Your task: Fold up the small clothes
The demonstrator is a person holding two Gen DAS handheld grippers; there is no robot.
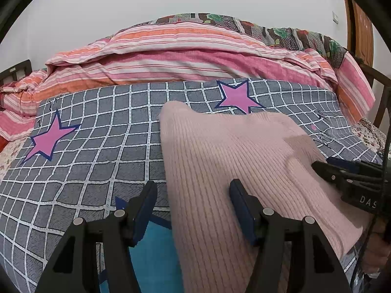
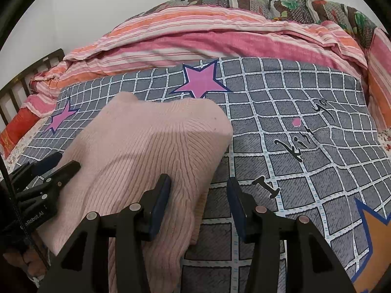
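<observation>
Left wrist: pink ribbed sweater (image 1: 232,161), folded.

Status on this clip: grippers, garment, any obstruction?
Left gripper open, straddling the pink knit garment at its left edge. Right gripper open at its right edge. Garment flat on checked sheet. Nothing in the way.

Pink knit garment (image 1: 232,161) runs off bottom edge in both views, so its near end can't be seen; fabric covers part of the grid sheet (image 1: 97,146) & one corner of a pink star (image 1: 235,95); blue patch (image 1: 154,256) mostly hidden behind left gripper (image 1: 193,195) arms; orange star (image 2: 376,241) cut by frame edge at right; black script (image 2: 305,131) too warped to read; headboard (image 2: 14,92) only partly in frame.
</observation>
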